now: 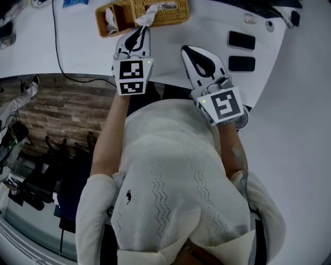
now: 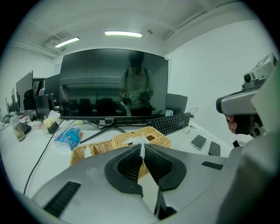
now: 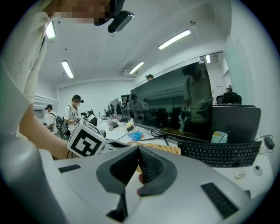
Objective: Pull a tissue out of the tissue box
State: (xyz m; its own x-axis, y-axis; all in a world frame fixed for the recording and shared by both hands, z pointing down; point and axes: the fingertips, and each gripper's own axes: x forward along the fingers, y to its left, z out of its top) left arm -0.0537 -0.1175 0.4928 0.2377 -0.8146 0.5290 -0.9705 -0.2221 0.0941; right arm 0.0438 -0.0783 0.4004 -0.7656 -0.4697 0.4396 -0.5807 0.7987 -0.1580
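Tongs: right tongs [image 1: 187,50], centre of frame, closed with nothing between, above white tabletop [image 1: 77,46]; left tongs [image 1: 140,32], upper centre, clamped on white tissue [image 1: 146,17] standing out of wicker tissue box [image 1: 165,14] at top edge; dark monitor [image 2: 113,83] beyond.

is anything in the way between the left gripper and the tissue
Nothing visible. The left gripper has its jaws shut on the tissue sticking up from the wicker tissue box, and nothing visible blocks pulling it out.

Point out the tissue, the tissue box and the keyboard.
tissue [image 2: 141,151], left gripper view, pinched strip
tissue box [image 2: 162,140], left gripper view, wicker top
keyboard [image 2: 171,123], left gripper view, its keys
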